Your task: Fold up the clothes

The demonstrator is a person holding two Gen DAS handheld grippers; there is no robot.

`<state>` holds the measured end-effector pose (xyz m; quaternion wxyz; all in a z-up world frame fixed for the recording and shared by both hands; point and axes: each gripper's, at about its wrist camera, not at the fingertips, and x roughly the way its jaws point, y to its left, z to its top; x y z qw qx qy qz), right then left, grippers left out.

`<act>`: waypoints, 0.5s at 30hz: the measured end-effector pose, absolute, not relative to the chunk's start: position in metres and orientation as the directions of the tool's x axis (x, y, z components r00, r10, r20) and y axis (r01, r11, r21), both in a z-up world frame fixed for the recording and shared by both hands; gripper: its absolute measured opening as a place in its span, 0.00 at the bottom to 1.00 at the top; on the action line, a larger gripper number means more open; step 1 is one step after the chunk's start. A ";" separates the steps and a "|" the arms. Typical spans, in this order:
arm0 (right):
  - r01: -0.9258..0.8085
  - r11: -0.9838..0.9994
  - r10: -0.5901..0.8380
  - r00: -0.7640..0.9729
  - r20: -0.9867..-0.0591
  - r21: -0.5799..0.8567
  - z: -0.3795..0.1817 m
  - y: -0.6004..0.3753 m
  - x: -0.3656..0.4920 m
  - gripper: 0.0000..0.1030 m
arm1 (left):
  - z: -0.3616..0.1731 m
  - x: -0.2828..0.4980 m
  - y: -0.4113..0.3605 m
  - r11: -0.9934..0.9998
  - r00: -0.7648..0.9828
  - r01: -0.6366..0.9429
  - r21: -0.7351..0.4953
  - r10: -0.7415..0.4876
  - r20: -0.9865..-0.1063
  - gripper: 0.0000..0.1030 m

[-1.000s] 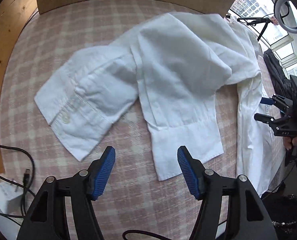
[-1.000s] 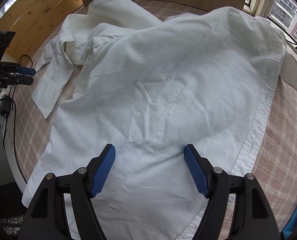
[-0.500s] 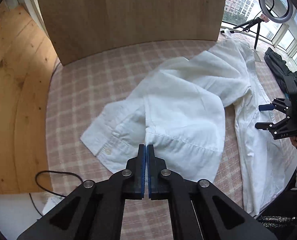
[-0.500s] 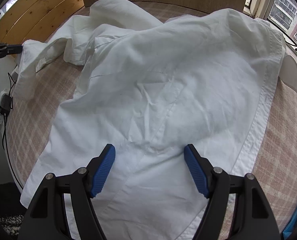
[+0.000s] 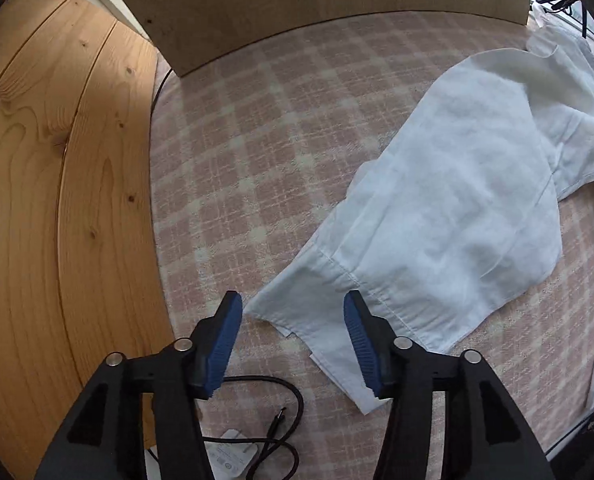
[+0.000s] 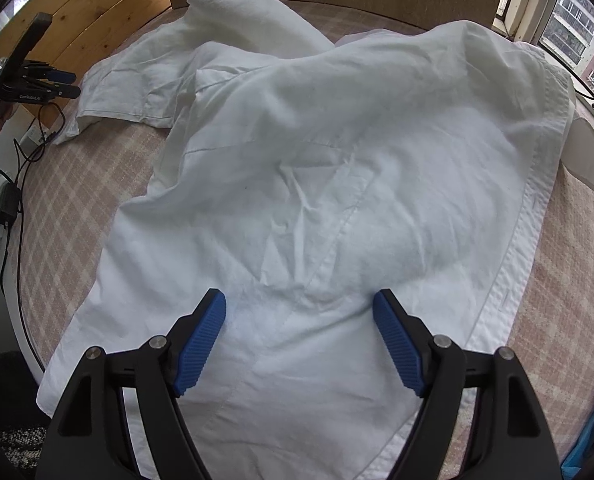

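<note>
A white shirt point(image 6: 337, 180) lies spread on the pink checked table cover point(image 5: 277, 140). One sleeve point(image 5: 437, 220) stretches out flat toward the table's left edge. Its cuff point(image 5: 321, 316) lies on the cover below my left gripper point(image 5: 293, 320). That gripper's jaws are opening, and the pads stand apart from the cloth. In the right wrist view the left gripper point(image 6: 71, 85) sits at the far left, just past the sleeve's end. My right gripper point(image 6: 299, 320) hovers over the shirt's body. Its jaws are opening wide and nothing is pinched between them.
A wooden panelled wall point(image 5: 57, 160) runs along the left. A brown board point(image 5: 317, 0) stands behind the table. A black cable and a white charger point(image 5: 265, 432) lie at the near left edge. A power strip point(image 6: 5, 204) sits off the table. Windows point(image 6: 577, 20) are at the right.
My left gripper shut on the cuff, drew the sleeve out to the left, then opened and let it go. The right gripper rose slightly and its jaws widened.
</note>
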<state>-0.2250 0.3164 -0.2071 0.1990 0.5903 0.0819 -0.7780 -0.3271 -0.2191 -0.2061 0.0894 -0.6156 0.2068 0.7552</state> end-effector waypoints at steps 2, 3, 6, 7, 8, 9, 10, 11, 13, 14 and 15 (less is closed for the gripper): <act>0.410 -0.907 -0.206 -0.224 -0.953 0.100 -0.204 0.318 -0.226 0.79 | -0.218 -0.334 -0.213 -0.881 -0.207 -0.425 0.208 -0.129 -0.970 0.66; 0.413 -0.906 -0.202 -0.226 -0.953 0.094 -0.202 0.319 -0.226 0.79 | -0.225 -0.338 -0.211 -0.876 -0.192 -0.435 0.206 -0.133 -0.972 0.66; 0.414 -0.906 -0.199 -0.229 -0.953 0.090 -0.197 0.325 -0.227 0.79 | -0.225 -0.343 -0.213 -0.906 -0.184 -0.402 0.132 -0.061 -0.981 0.60; 0.412 -0.906 -0.201 -0.230 -0.952 0.092 -0.194 0.327 -0.228 0.79 | -0.223 -0.342 -0.213 -0.919 -0.180 -0.385 0.085 -0.015 -0.984 0.41; 0.411 -0.907 -0.202 -0.231 -0.952 0.093 -0.192 0.330 -0.229 0.79 | -0.221 -0.338 -0.209 -0.918 -0.186 -0.387 0.084 -0.012 -0.982 0.23; 0.409 -0.908 -0.204 -0.231 -0.951 0.095 -0.190 0.333 -0.229 0.79 | -0.220 -0.333 -0.204 -0.914 -0.195 -0.394 0.099 -0.022 -0.981 0.22; 0.408 -0.908 -0.205 -0.232 -0.951 0.096 -0.188 0.336 -0.230 0.79 | -0.216 -0.329 -0.201 -0.909 -0.197 -0.401 0.110 -0.032 -0.980 0.13; 0.408 -0.908 -0.204 -0.231 -0.951 0.096 -0.186 0.336 -0.230 0.79 | -0.211 -0.326 -0.198 -0.905 -0.197 -0.408 0.120 -0.041 -0.980 0.07; 0.410 -0.907 -0.204 -0.229 -0.952 0.095 -0.182 0.338 -0.230 0.79 | -0.184 -0.322 -0.206 -0.917 -0.245 -0.376 0.131 -0.038 -0.969 0.07; 0.410 -0.907 -0.204 -0.229 -0.952 0.096 -0.180 0.338 -0.229 0.79 | -0.167 -0.321 -0.214 -0.925 -0.290 -0.337 0.174 -0.074 -0.954 0.07; 0.411 -0.907 -0.202 -0.228 -0.952 0.094 -0.178 0.339 -0.230 0.79 | -0.150 -0.319 -0.224 -0.930 -0.338 -0.289 0.227 -0.123 -0.933 0.07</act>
